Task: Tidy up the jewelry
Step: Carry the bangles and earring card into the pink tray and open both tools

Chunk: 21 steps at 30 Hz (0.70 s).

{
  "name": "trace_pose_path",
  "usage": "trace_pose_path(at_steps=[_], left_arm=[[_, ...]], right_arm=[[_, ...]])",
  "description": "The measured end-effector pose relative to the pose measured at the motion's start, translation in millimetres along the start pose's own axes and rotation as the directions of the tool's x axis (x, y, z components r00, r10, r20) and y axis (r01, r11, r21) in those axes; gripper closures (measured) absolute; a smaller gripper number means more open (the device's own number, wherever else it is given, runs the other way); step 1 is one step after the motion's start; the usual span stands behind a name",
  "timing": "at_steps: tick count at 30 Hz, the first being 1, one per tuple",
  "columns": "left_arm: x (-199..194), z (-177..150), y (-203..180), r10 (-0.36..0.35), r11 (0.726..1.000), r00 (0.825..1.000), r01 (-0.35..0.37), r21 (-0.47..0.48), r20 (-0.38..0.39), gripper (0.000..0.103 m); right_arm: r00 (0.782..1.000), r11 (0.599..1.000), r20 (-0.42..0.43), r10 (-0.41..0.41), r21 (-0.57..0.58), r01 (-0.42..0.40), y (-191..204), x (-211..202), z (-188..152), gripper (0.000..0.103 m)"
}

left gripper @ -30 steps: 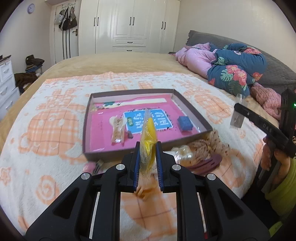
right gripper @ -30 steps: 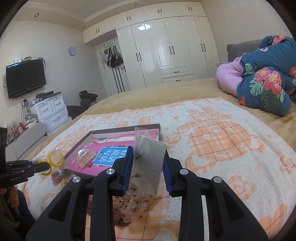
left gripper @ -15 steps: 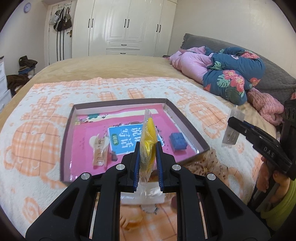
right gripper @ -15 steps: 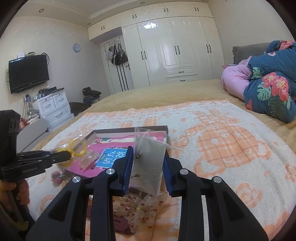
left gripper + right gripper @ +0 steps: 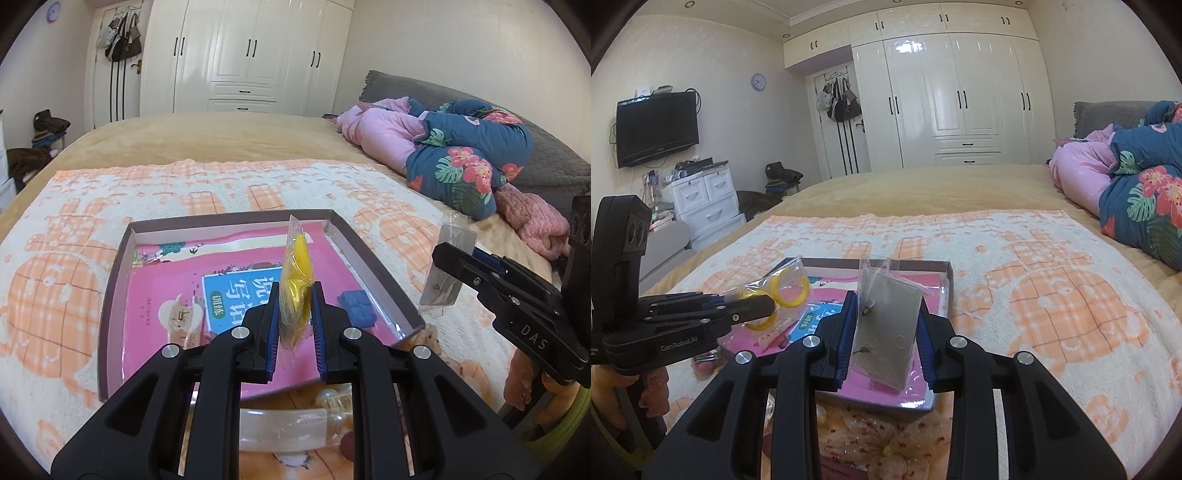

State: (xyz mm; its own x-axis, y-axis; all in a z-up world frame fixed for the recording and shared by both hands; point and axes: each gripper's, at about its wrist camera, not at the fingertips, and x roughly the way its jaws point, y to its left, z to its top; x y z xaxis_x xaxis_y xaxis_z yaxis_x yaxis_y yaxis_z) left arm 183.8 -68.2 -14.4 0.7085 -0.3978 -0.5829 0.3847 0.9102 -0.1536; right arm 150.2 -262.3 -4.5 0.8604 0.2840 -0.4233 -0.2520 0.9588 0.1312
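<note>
The left claw (image 5: 294, 306) is pinching a clear little bag with yellow rings (image 5: 295, 280) inside. The bag is standing up tall between the two blue pads, and its top is poking out past the tips. Holding it by the bottom half is keeping the rings from sliding out.

Right in front of this claw and a bit below it, the box (image 5: 373, 273) is lying open on the orange and white towel (image 5: 66, 295). The box has low walls and a pink book (image 5: 155, 295) lying flat on its floor. A pale hair clip (image 5: 181, 314) is sitting in the box to the left of the claw tips, and a small blue block (image 5: 356, 306) is sitting to the right of them. I think the box is where all the jewelry is going, so the claw is hanging over it to drop the bag in.

The right claw (image 5: 885, 328) is pinching another clear bag with a grey card of earrings (image 5: 888, 325). The card is leaning a little between the pads. The same box is lying just past these claw tips too, and the left claw is off to this claw's left side.

Under both claws, closer to the person, more hair things are waiting on the towel: a long pale hair clip (image 5: 284, 428) and a shiny bow (image 5: 886, 439). They are not in the box yet.
</note>
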Motion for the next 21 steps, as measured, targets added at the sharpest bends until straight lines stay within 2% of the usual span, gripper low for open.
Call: trace_pose_path(at_steps=[10, 21], left_arm=[[22, -6, 14, -0.012, 1.0, 0.999, 0.011, -0.028, -0.031, 0.094], [40, -15, 25, -0.002, 0.999, 0.997, -0.001, -0.04, -0.077, 0.094]], right_arm=[[1.0, 1.0, -0.024, -0.015, -0.013, 0.014, 1, 23, 7, 0.074], [0.987, 0.999, -0.151, -0.051, 0.01, 0.053, -9, 73, 13, 0.074]])
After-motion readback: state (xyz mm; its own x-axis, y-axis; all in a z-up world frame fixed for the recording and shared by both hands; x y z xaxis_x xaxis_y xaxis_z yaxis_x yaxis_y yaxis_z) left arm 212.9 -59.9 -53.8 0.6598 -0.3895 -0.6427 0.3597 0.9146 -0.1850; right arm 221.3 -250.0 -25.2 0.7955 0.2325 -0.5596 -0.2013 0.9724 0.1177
